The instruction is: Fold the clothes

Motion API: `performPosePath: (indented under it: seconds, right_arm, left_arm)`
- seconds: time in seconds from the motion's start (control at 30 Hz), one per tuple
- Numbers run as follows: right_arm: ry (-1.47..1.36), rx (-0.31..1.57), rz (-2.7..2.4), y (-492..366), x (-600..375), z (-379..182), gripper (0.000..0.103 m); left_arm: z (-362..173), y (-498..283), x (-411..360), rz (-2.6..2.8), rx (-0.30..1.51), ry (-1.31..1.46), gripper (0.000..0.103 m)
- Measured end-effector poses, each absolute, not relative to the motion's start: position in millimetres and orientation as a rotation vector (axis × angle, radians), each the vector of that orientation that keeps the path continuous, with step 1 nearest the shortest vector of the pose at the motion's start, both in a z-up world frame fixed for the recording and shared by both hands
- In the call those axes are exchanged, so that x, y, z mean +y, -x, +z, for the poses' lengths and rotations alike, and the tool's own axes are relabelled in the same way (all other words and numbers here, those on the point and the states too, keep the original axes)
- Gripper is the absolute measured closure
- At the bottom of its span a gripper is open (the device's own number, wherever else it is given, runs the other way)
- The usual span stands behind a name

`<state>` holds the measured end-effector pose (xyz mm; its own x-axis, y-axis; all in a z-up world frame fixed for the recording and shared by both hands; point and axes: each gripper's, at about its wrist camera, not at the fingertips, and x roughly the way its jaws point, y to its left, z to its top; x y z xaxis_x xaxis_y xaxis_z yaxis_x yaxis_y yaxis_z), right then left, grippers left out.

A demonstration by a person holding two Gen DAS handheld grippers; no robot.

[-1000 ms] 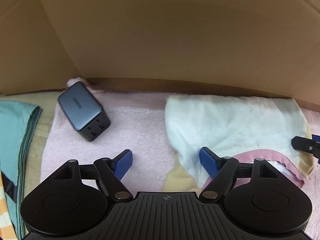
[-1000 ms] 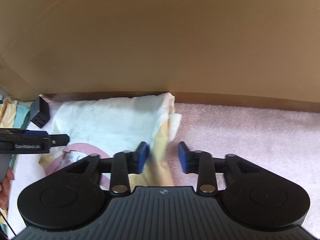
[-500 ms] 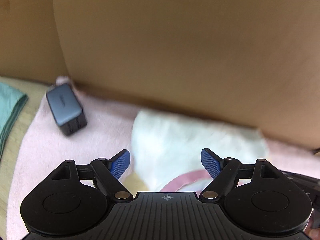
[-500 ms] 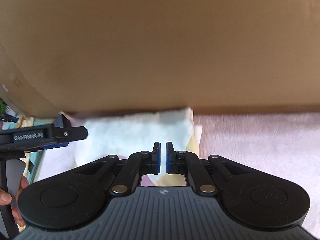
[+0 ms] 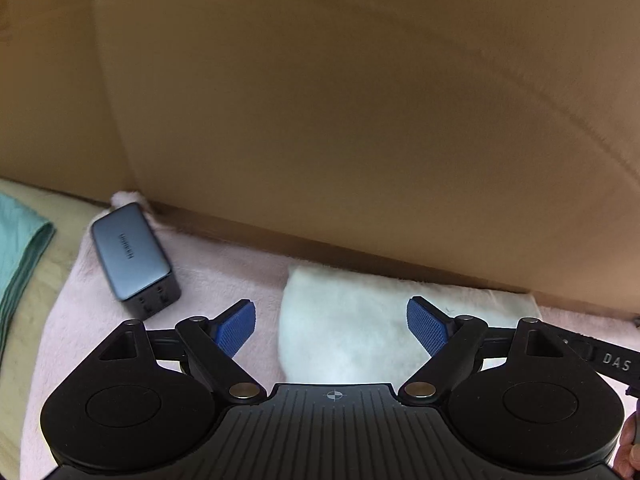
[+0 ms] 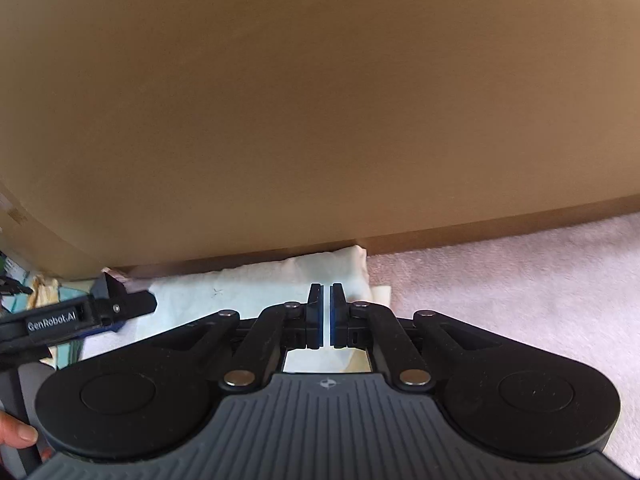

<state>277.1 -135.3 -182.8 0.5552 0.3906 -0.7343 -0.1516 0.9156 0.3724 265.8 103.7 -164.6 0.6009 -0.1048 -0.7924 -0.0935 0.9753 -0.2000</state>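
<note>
A pale white garment (image 5: pixel 360 320) with a yellowish underlayer lies on a pink fleece blanket (image 5: pixel 224 276), pushed up against a cardboard wall. My left gripper (image 5: pixel 330 308) hovers over the garment's left part, its jaws opening, pads touching nothing. In the right wrist view the same garment (image 6: pixel 240 292) lies ahead and left. My right gripper (image 6: pixel 325 292) is shut at the garment's right edge, with a thin pale sliver of cloth between its pads. The left gripper (image 6: pixel 92 312) shows at the left of that view, and the right gripper's body (image 5: pixel 608 356) at the right of the left wrist view.
A grey charger block (image 5: pixel 132 252) rests on the blanket's far left corner. A folded teal cloth (image 5: pixel 20 248) lies left of the blanket. The brown cardboard wall (image 5: pixel 320 120) closes off the far side. Bare pink blanket (image 6: pixel 520 280) stretches to the right. A person's fingertip (image 6: pixel 16 434) shows low left.
The right gripper's jaws closed at the garment's right edge. The left gripper rose and tilted up, so the pink collar dropped out of view, and its jaws spread a little wider.
</note>
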Motion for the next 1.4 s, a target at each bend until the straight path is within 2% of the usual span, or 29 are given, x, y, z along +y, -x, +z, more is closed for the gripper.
performPosePath:
  seconds: [0.13, 0.3, 0.47, 0.6, 0.7, 0.87, 1.03, 1.1, 1.13, 1.3, 1.4]
  right_arm:
    - [-0.324, 0.951, 0.283, -286, -140, -199, 0.103]
    - [-0.325, 0.869, 0.3, -286, -137, -180, 0.1]
    - [-0.285, 0.924, 0.28, -307, -123, -195, 0.101]
    - [-0.319, 0.933, 0.263, -312, -126, -199, 0.103]
    - [-0.339, 0.899, 0.279, -306, -128, -185, 0.098]
    - [-0.31, 0.93, 0.339, -283, -121, -178, 0.098]
    - [-0.303, 0.98, 0.322, -281, -121, -198, 0.102]
    - [-0.308, 0.999, 0.323, -285, -122, -193, 0.101]
    - [-0.304, 0.991, 0.329, -282, -124, -188, 0.097]
    - [-0.297, 0.968, 0.354, -248, -137, -173, 0.097]
    - [-0.267, 1.023, 0.352, -233, -130, -194, 0.097]
  left_arm:
    - [-188, -271, 104, 0.008, 0.972, 0.201, 0.009]
    - [-172, -264, 113, 0.012, 0.914, 0.232, 0.008]
    - [-175, -279, 113, 0.051, 0.922, 0.185, 0.009]
    - [-181, -285, 112, 0.074, 0.942, 0.154, 0.003]
    - [-166, -281, 114, 0.088, 0.929, 0.18, 0.003]
    - [-136, -263, 103, 0.046, 0.863, 0.184, 0.003]
    - [-160, -258, 78, 0.019, 0.956, 0.113, 0.003]
    - [-169, -256, 78, 0.027, 0.971, 0.12, 0.004]
    - [-170, -255, 79, 0.03, 0.972, 0.129, 0.003]
    - [-150, -238, 87, 0.048, 0.948, 0.148, 0.003]
    - [-157, -225, 88, 0.071, 0.98, 0.141, 0.003]
